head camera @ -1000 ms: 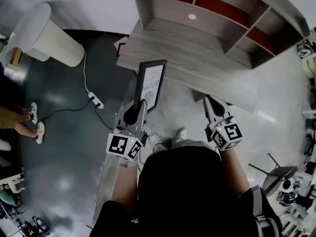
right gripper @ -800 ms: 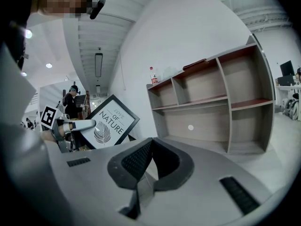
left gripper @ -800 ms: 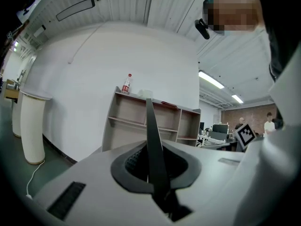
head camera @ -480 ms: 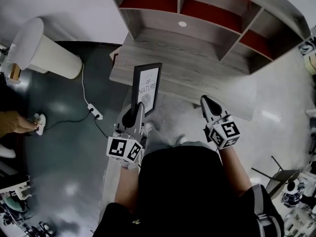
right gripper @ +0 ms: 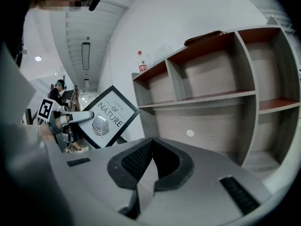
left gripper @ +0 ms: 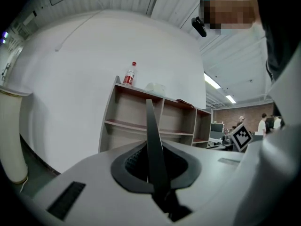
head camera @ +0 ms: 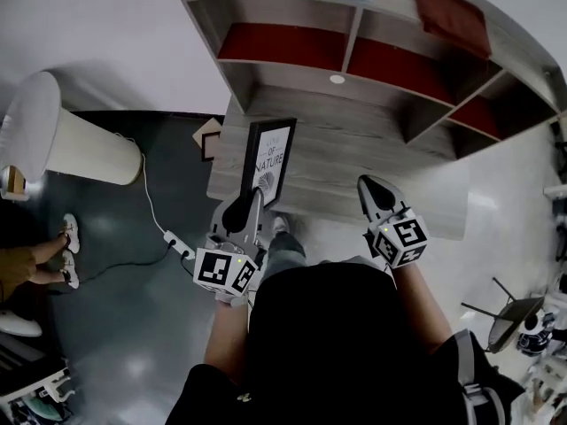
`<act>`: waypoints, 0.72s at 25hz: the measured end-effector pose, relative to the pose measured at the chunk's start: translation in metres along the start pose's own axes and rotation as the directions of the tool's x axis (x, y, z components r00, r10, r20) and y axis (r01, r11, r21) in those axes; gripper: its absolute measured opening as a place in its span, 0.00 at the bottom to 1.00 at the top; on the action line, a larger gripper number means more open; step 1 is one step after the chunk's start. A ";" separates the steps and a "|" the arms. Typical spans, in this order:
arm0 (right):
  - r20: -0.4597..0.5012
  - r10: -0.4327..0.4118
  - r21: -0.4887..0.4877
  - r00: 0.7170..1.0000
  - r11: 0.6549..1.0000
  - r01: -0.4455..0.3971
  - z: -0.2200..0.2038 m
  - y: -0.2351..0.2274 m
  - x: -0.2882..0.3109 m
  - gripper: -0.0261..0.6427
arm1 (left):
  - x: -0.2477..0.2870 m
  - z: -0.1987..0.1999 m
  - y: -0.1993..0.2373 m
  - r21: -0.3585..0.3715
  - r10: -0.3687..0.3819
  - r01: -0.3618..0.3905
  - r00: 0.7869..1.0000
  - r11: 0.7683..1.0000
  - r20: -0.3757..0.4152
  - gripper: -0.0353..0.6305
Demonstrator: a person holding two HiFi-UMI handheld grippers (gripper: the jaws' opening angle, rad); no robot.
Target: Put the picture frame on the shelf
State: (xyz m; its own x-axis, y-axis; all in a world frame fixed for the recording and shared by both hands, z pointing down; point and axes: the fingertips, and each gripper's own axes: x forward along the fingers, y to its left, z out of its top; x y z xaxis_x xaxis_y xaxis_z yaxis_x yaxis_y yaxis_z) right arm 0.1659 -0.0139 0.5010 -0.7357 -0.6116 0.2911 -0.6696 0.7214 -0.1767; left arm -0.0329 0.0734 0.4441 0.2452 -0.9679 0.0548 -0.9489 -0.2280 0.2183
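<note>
A black picture frame (head camera: 268,159) with a white leaf print is held up edge-on in my left gripper (head camera: 249,201), whose jaws are shut on its lower edge. In the left gripper view the frame (left gripper: 151,140) is a thin dark blade between the pads. In the right gripper view the frame (right gripper: 106,117) faces me at the left. My right gripper (head camera: 374,193) is shut with nothing in it, to the right of the frame. The grey shelf unit (head camera: 372,104) with red-backed compartments stands just ahead; its wide lower ledge (head camera: 354,162) lies under the frame.
A bottle (left gripper: 129,74) and a pale bundle stand on the shelf's top. A dark red cloth (head camera: 456,16) lies on top at the right. A white cylinder (head camera: 62,140) and a power strip with cable (head camera: 179,248) are on the floor at the left. A person's feet (head camera: 66,251) show at the far left.
I have come closer to the shelf, which now fills more of the head view. The frame, still gripped at the left, now hangs over the lower ledge. The right gripper keeps its place.
</note>
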 end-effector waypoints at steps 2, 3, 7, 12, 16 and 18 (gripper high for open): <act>-0.007 -0.010 0.004 1.000 1.000 0.010 0.008 0.007 0.030 0.03 | 0.014 0.013 0.024 0.009 -0.035 0.035 0.999 0.999 0.002 0.11; -0.009 -0.016 0.009 1.000 1.000 0.016 0.012 0.010 0.045 0.03 | 0.020 0.019 0.036 0.014 -0.053 0.052 0.999 0.999 0.005 0.11; -0.002 -0.038 0.054 0.999 0.998 0.038 0.029 0.022 0.096 0.04 | 0.044 0.041 0.076 0.017 -0.117 0.117 0.993 0.993 0.020 0.11; 0.016 -0.044 0.098 0.999 0.994 0.042 0.053 0.035 0.141 0.04 | 0.067 0.064 0.109 -0.008 -0.196 0.196 0.980 0.981 0.039 0.11; 0.019 0.015 0.143 1.000 0.990 -0.018 0.068 0.048 0.164 0.07 | 0.087 0.078 0.118 -0.015 -0.251 0.253 0.966 0.967 0.059 0.11; 0.021 0.056 0.163 0.998 0.985 -0.059 0.076 0.054 0.173 0.13 | 0.096 0.084 0.118 -0.021 -0.272 0.274 0.960 0.961 0.070 0.11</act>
State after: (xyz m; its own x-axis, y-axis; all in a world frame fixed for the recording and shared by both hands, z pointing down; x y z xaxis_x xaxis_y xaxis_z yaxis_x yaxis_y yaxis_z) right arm -0.0056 -0.1053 0.4702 -0.7741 -0.5769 0.2606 -0.6328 0.6935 -0.3445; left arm -0.1385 -0.0556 0.3935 0.4800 -0.8741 -0.0747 -0.8408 -0.4827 0.2451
